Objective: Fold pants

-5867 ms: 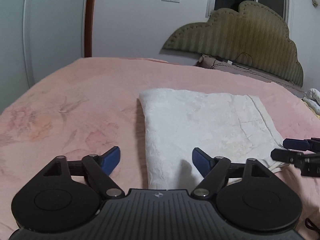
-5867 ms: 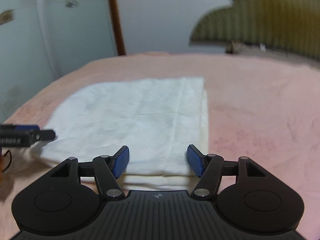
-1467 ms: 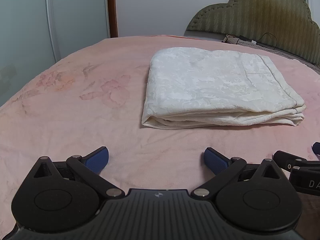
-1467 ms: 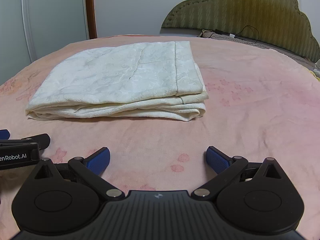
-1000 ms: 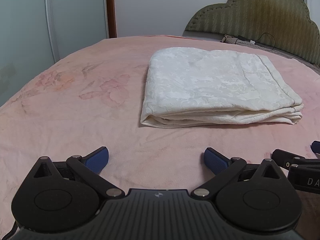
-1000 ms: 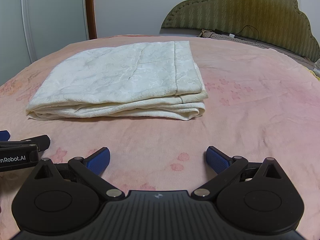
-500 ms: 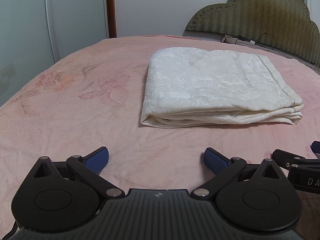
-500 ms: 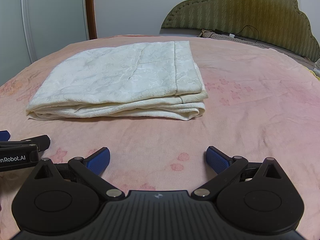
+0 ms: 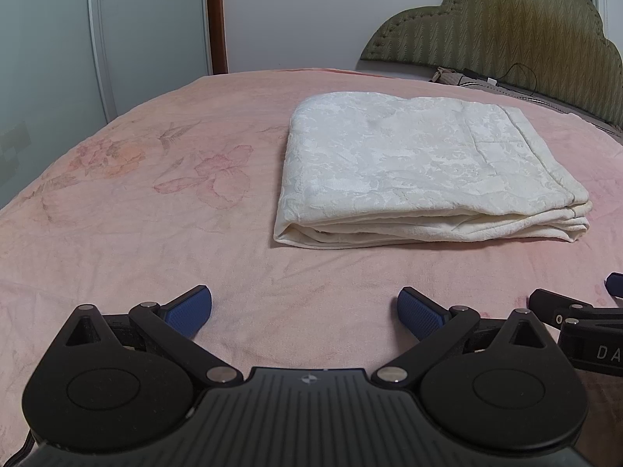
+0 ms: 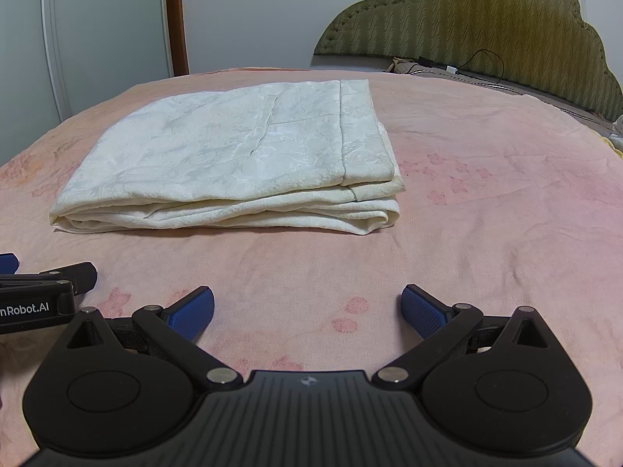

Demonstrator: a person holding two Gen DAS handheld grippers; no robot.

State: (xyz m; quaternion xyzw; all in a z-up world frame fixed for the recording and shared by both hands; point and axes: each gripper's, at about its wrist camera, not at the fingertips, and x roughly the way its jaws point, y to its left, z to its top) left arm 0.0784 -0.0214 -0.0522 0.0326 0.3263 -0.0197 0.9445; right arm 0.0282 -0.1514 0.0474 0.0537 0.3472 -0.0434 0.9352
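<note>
The white pants (image 9: 412, 163) lie folded into a flat rectangular stack on the pink bed; they also show in the right wrist view (image 10: 233, 159). My left gripper (image 9: 303, 311) is open and empty, low over the bed, well short of the stack's near edge. My right gripper (image 10: 307, 311) is open and empty too, the same distance back. Each gripper's tip shows at the edge of the other's view: the right gripper (image 9: 576, 311) and the left gripper (image 10: 43, 284).
The pink floral bedspread (image 9: 155, 202) stretches around the stack. An olive padded headboard (image 10: 486, 19) with a cable stands at the far right. A pale wardrobe (image 9: 117, 31) and a brown door frame (image 9: 216, 15) stand beyond the bed's far left edge.
Since 5.9 s ago both grippers have drawn back from the pants and opened wider. Over the last 1.5 s nothing has visibly moved.
</note>
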